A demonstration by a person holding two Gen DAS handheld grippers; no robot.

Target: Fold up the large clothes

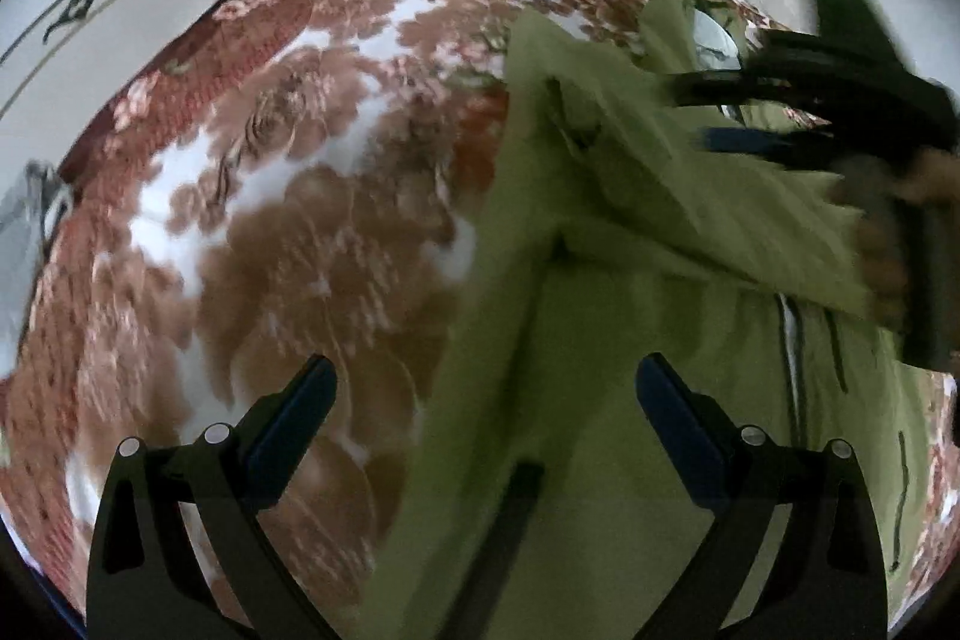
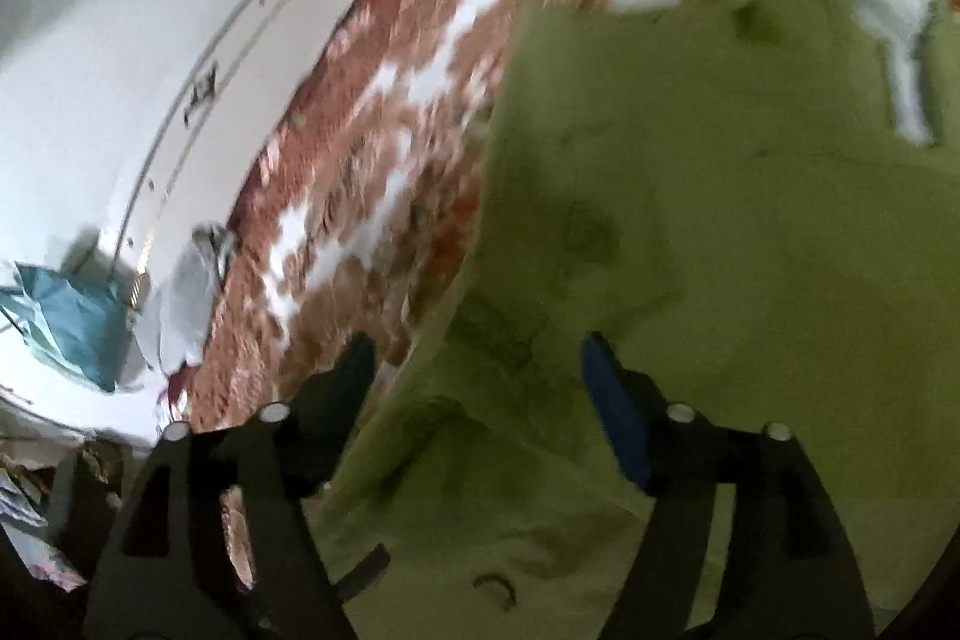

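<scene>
A large olive-green garment (image 1: 600, 280) lies spread on a red-and-white floral bedspread (image 1: 270, 160). My left gripper (image 1: 486, 388) hangs open above the garment's left edge, nothing between its fingers. At the right of the left wrist view my right gripper (image 1: 738, 118) hovers over a raised fold of the cloth, a hand behind it. In the right wrist view the green garment (image 2: 690, 220) fills the right half. My right gripper (image 2: 477, 358) stands open over its left edge, and no cloth is pinched between its fingers. Both views are blurred.
The floral bedspread (image 2: 390, 130) runs left to a white wall with a panelled door (image 2: 198, 88). A blue cloth (image 2: 72, 322) and a pale bundle (image 2: 186, 292) lie by the bed's far-left side. A white lining patch (image 2: 888, 10) shows at the garment's top right.
</scene>
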